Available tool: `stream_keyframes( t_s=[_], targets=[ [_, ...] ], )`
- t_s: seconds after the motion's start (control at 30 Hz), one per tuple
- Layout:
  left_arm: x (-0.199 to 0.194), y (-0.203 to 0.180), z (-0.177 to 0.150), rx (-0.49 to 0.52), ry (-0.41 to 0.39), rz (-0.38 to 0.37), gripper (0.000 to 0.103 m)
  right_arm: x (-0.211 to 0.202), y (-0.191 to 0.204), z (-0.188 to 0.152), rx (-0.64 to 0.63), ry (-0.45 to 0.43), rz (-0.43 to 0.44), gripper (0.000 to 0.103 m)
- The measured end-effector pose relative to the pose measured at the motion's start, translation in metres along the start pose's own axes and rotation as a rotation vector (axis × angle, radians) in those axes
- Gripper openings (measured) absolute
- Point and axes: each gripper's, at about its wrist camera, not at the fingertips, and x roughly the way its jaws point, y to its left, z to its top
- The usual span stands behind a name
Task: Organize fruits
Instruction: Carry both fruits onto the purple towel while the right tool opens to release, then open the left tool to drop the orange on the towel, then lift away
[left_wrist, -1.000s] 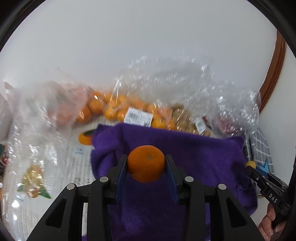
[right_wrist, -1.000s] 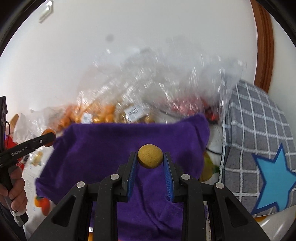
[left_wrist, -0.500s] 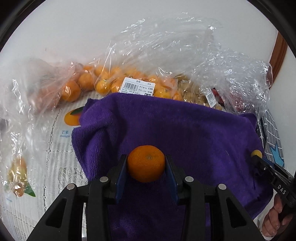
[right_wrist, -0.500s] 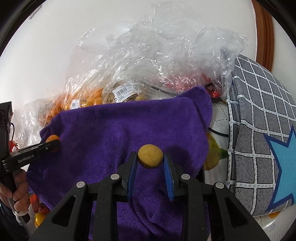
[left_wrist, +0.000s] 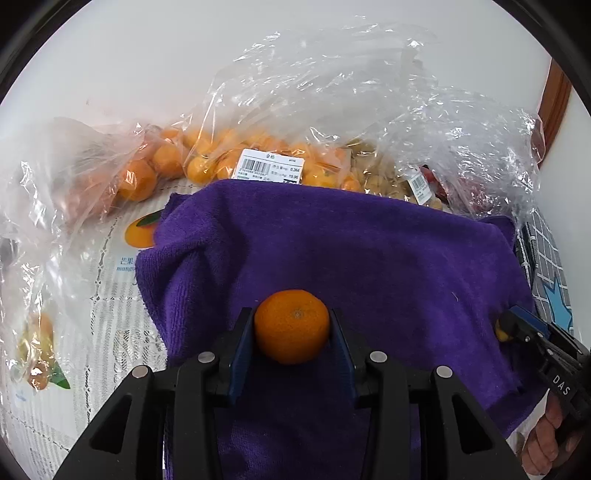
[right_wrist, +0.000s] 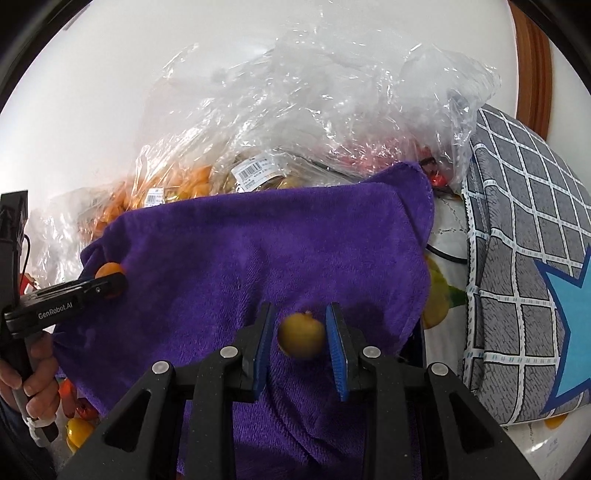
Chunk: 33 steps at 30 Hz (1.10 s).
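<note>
Purple towel (left_wrist: 369, 258) is lying spread beneath both tools; the left gripper (left_wrist: 291, 326) is clamping an orange (left_wrist: 291, 325) between its blue pads (left_wrist: 238, 354), holding it above the towel's near half; the right gripper (right_wrist: 301, 336) is standing parted, a small yellowish fruit (right_wrist: 301, 334) sitting blurred in the gap with a sliver of towel showing on either side, so neither pad appears to be touching it; beyond the towel's far edge, clear plastic bags (left_wrist: 332, 110) of small oranges (left_wrist: 207, 166) are lying bunched together; right of the right gripper, a grey checked cushion (right_wrist: 524, 229) is resting just beside the towel.
</note>
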Motion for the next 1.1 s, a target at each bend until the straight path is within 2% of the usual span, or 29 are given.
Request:
stream_keyframes(
  t_s=[0.03, 0.1, 0.13, 0.23, 0.5, 0.6, 0.7, 0.83, 1.1],
  targets=[
    [0.000, -0.001, 0.000, 0.006, 0.001, 0.001, 0.039, 0.000, 0.001, 0.000, -0.004, 0.000, -0.004, 0.040],
    [-0.002, -0.002, 0.001, 0.007, -0.002, -0.003, 0.039, -0.001, 0.001, 0.000, -0.001, -0.006, -0.019, 0.055],
    [-0.005, -0.002, 0.001, 0.001, -0.010, -0.006, 0.040, -0.002, 0.001, 0.000, 0.000, -0.011, -0.022, 0.056],
    [-0.014, -0.001, 0.002, -0.015, -0.040, -0.011, 0.047, -0.009, 0.002, 0.000, 0.000, -0.032, -0.020, 0.056],
    [-0.052, -0.007, 0.008, -0.007, -0.122, -0.007, 0.047, -0.046, 0.003, 0.006, 0.004, -0.143, -0.024, 0.056],
    [-0.076, -0.009, 0.008, 0.003, -0.162, -0.018, 0.047, -0.065, 0.003, 0.009, 0.025, -0.196, -0.071, 0.056],
    [-0.094, -0.015, 0.009, 0.016, -0.184, -0.024, 0.047, -0.082, 0.006, 0.009, 0.011, -0.188, -0.099, 0.056],
    [-0.117, -0.016, 0.001, 0.033, -0.190, -0.076, 0.047, -0.108, 0.008, 0.002, 0.018, -0.158, -0.104, 0.056],
    [-0.142, -0.009, -0.036, 0.069, -0.169, -0.031, 0.047, -0.135, 0.026, -0.037, -0.013, -0.123, -0.093, 0.056]
  ],
)
